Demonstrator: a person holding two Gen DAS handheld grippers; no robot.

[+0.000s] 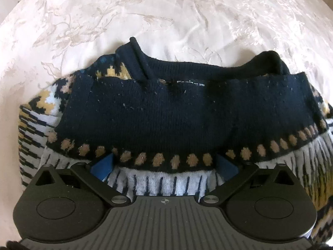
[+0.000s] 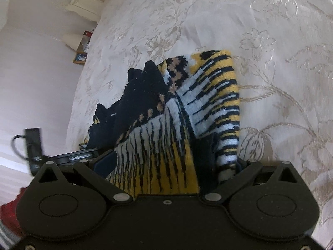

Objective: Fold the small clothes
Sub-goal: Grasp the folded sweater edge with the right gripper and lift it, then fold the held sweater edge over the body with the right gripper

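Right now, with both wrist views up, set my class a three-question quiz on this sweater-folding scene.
1. True or false: the sweater lies on a bare wooden floor.
2. Which colour is its collar? A red, B navy, C green.
3. Fill in: the left gripper has its blue pads spread either side of the ____-dotted band.

Key: 1 false, it lies on a white floral bedspread. 2 B. 3 tan.
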